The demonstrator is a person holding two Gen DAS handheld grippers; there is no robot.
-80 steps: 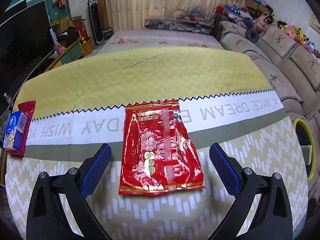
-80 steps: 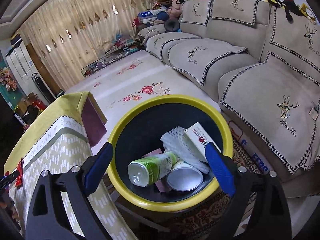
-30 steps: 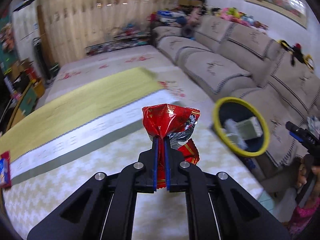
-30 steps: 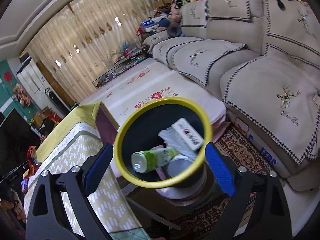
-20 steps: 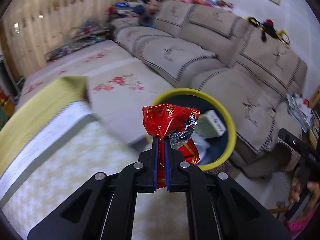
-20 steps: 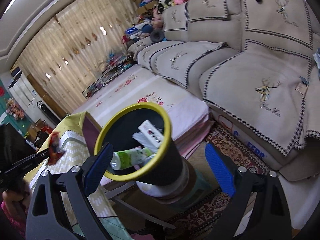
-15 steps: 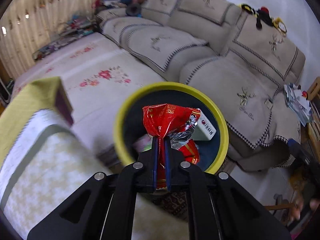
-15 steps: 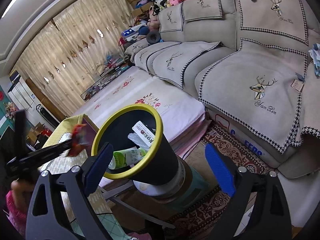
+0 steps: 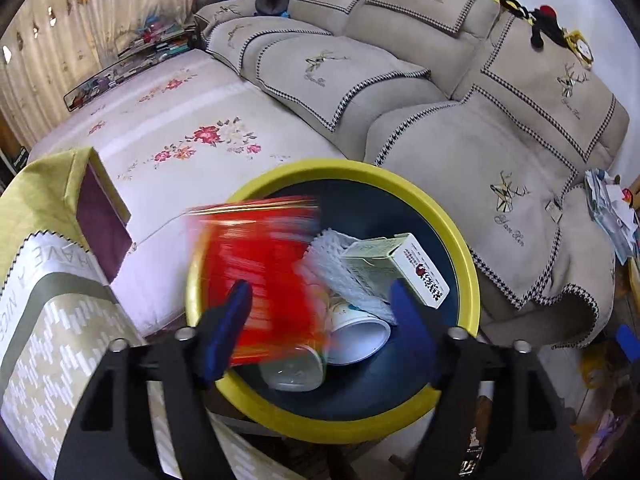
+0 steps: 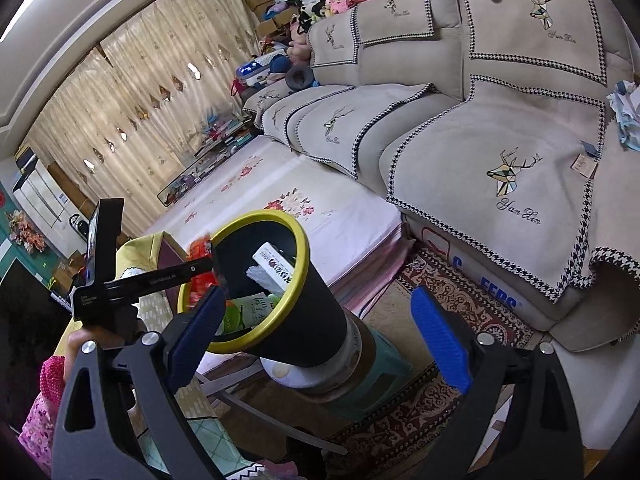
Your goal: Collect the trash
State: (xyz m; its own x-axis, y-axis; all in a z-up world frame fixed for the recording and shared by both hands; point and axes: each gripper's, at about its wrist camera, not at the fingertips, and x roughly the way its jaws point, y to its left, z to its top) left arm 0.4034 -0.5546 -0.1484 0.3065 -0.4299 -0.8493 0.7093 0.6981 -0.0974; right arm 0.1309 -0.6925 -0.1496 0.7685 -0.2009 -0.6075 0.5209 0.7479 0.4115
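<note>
A red snack wrapper (image 9: 260,276), blurred by motion, is falling free into the black bin with a yellow rim (image 9: 468,264). My left gripper (image 9: 318,320) is open directly above the bin, with nothing between its blue pads. The bin holds a white carton (image 9: 396,270), white foam netting, a green can and a paper cup (image 9: 360,332). In the right wrist view my right gripper (image 10: 320,338) is open and empty, right of the bin (image 10: 312,320), where the left gripper (image 10: 160,276) reaches over the rim by the red wrapper (image 10: 198,250).
The table with the yellow and patterned cloth (image 9: 44,320) stands left of the bin. A beige sofa (image 9: 460,120) runs behind and to the right. A pale floral mat (image 9: 180,136) lies between. The bin rests on a green stool (image 10: 376,376) over a patterned rug (image 10: 432,408).
My left gripper carried the red wrapper from the table to over the bin, then opened; the wrapper now drops into the bin. My right gripper drew back from the bin.
</note>
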